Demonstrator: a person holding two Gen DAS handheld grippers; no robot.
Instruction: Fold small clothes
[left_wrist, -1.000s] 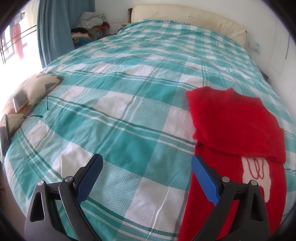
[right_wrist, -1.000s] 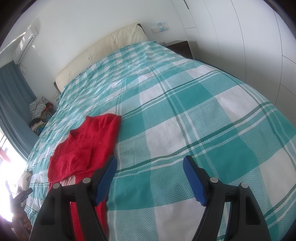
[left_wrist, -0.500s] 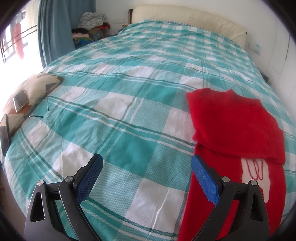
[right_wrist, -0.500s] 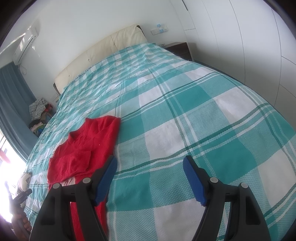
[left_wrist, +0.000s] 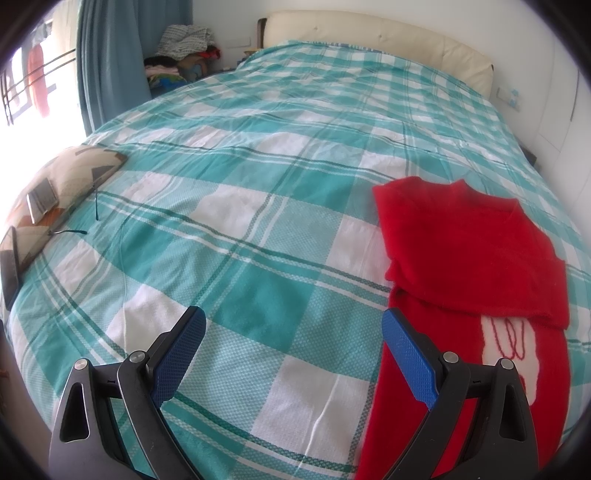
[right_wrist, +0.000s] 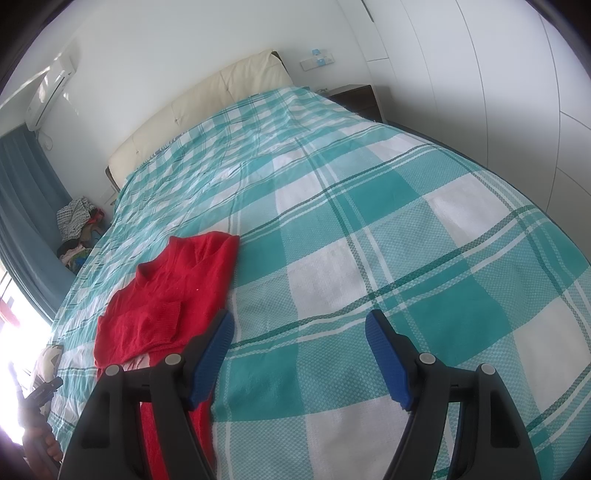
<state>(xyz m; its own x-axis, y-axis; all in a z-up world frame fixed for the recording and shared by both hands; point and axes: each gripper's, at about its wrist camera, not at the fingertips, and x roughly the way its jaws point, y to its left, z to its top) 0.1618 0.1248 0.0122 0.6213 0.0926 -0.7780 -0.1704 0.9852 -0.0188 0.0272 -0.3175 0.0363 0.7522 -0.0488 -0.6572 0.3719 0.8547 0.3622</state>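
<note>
Fingers (left_wrist: 408, 356) with blue textured pads spread apart, empty, on both grippers beside a fuzzy red sweater (left_wrist: 469, 251), folded on the checked bed (left_wrist: 240, 229).

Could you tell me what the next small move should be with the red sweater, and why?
Probably lower both open grippers to the sweater's near hem and pinch it. The left gripper and right gripper both hold nothing above the bed. The sleeves look already folded in across the sweater's top, so folding the bottom up seems next.

One red sweater (left_wrist: 469, 251); two grippers; one cushion (left_wrist: 70, 181).
</note>
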